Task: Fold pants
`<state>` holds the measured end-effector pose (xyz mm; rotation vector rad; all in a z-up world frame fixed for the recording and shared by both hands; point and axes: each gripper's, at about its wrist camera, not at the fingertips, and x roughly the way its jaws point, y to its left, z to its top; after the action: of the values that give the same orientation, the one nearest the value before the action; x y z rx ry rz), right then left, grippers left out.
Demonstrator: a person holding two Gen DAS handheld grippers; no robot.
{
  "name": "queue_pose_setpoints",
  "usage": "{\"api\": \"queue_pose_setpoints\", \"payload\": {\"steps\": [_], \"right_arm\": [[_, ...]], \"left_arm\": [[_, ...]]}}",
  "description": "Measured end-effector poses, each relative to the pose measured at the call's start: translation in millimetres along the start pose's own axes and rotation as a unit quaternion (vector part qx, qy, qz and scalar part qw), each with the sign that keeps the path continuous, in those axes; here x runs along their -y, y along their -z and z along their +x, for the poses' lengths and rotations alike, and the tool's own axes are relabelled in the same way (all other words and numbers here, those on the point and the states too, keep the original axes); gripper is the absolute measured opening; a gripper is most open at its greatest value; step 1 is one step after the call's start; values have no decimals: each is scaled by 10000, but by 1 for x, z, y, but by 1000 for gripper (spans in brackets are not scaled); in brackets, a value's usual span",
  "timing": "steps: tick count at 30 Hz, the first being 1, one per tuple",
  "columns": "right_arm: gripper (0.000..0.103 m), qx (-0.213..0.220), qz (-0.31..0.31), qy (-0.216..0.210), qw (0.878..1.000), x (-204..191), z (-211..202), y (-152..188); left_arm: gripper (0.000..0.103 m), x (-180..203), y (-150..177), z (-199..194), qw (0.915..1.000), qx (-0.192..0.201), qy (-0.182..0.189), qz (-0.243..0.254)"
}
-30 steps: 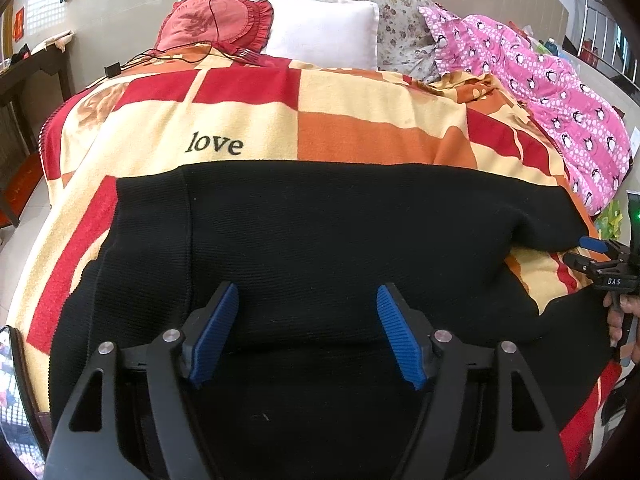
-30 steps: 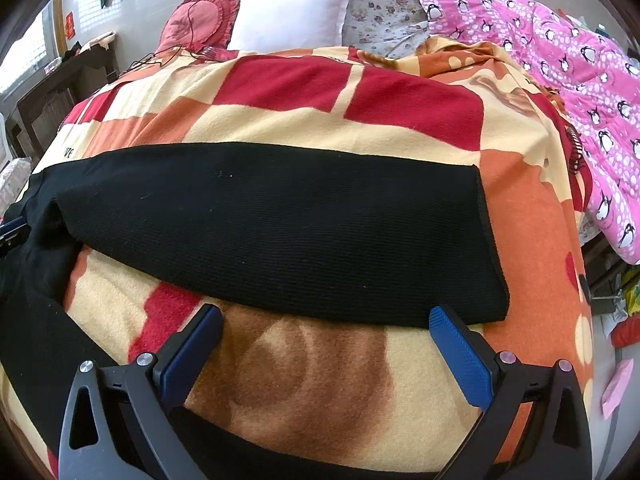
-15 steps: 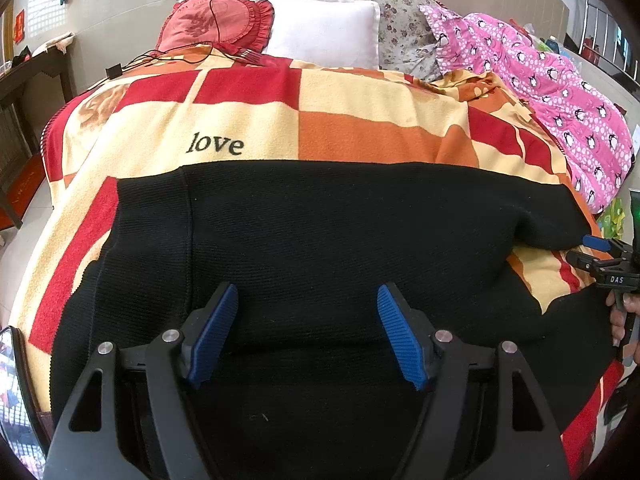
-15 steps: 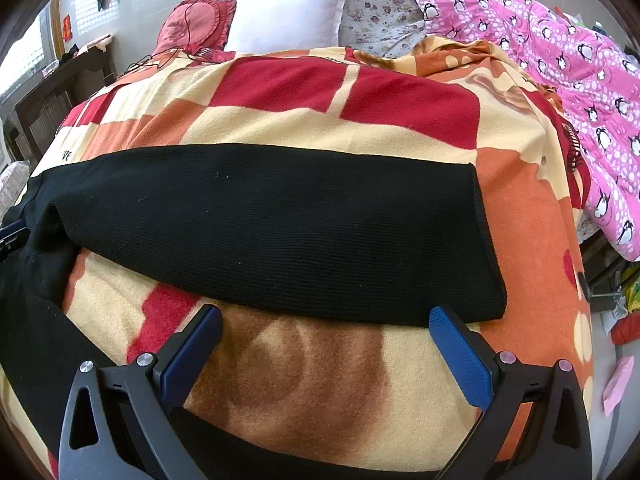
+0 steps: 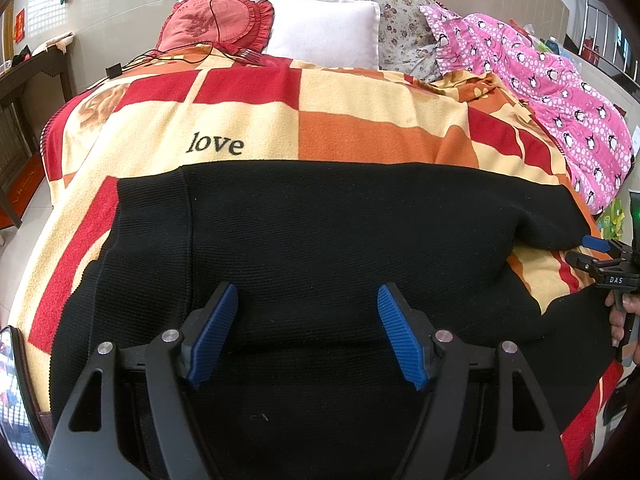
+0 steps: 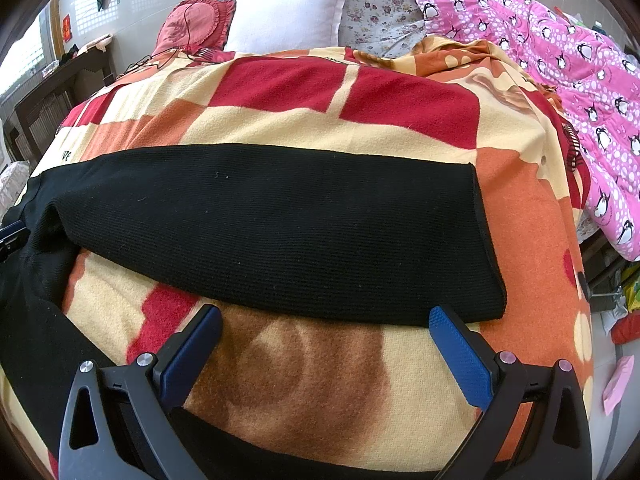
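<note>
Now, over on the left, a dark wooden side table [image 5: 36,68] stands beside the bed, and the checked red, orange and cream blanket [image 5: 360,104] with the word "love" [image 5: 215,144] covers the mattress. Black knit pants [image 5: 320,232] lie spread flat across that blanket, waist end toward the left, legs running off to the right. The left gripper [image 5: 307,332] hangs over the upper part of the pants with its blue-padded fingers [image 5: 212,332] spread wide, nothing between them. Up at the head of the bed sit a red frilled cushion [image 5: 212,20] with a black cable across it, a white pillow [image 5: 320,26] just beside it, and a floral pillow [image 5: 396,28] behind. Moving right, the far pant leg [image 6: 280,232] lies straight across the blanket, its hem [image 6: 486,240] squared off near the right edge; the near leg [image 6: 32,340] runs along the bottom of the right wrist view. The right gripper [image 6: 325,344] hovers over bare blanket between the two legs, jaws spread wide and empty. Out at the far right, a pink penguin-print quilt [image 6: 580,80] is bunched along the bed's side.
</note>
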<state>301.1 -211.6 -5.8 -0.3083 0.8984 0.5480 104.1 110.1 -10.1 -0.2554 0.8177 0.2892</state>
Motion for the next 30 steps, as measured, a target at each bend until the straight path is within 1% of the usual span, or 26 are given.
{"api": "queue_pose_setpoints", "payload": {"steps": [4,5,7,8,13,14,18,25,27,30], "right_arm": [[102,0,1,-2,10000,1,0,0],[102,0,1,-1,10000,0,0,0],[102,1,0,-1,10000,0,0,0],[102,1,2,-3,10000,0,0,0],[102,2,4,-2,10000,1,0,0],[102,3,12,4,10000,1,0,0],[102,4,39,17,10000,3,0,0],[102,7,90,51,9999,4,0,0],[102,8,102,59,9999,4,0,1],[102,7,122,66,9999,4,0,1]], "left_arm": [[72,0,0,0,10000,-1,2,-1],[74,0,0,0,10000,-5,17,5],[81,1,-1,1,9999,-41,117,44],[87,2,-1,2,9997,-87,203,95],[99,11,-4,6,9989,-257,229,315],[103,14,-4,8,9984,-328,235,400],[103,25,-5,14,9965,-502,-59,670],[103,21,-5,14,9973,-502,-42,529],[103,21,-6,14,9971,-529,-15,554],[103,24,-6,15,9959,-582,-88,691]]}}
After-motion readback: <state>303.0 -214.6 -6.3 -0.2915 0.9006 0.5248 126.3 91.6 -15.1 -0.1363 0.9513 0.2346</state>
